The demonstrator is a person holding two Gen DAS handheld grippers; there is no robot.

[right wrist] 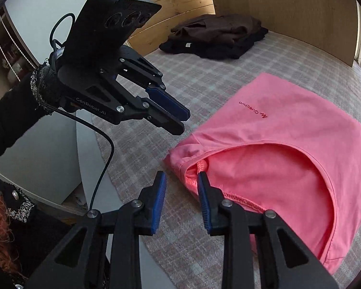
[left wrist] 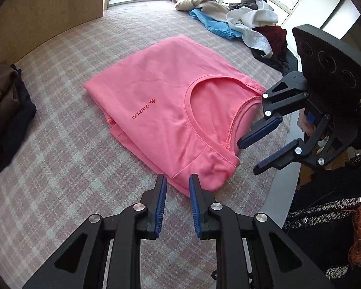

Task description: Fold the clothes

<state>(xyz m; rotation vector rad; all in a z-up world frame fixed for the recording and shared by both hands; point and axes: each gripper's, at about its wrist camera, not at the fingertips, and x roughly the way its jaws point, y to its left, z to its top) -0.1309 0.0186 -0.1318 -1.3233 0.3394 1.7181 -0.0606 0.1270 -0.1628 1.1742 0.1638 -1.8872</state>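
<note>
A pink T-shirt (left wrist: 163,110) with a small dark logo lies partly folded on the checked bed cover, neckline toward me; it also shows in the right wrist view (right wrist: 288,144). My left gripper (left wrist: 178,180) is open and empty, its tips at the shirt's near shoulder corner; it also shows from the side in the right wrist view (right wrist: 183,122). My right gripper (right wrist: 181,180) is open and empty, its right pad at the collar edge; in the left wrist view it (left wrist: 248,155) hovers beside the collar.
A pile of unfolded clothes (left wrist: 240,21) lies at the far side by the window. A folded stack of brown and black garments (right wrist: 216,36) sits by the wooden headboard. The bed's edge (left wrist: 284,192) runs just beside my right gripper.
</note>
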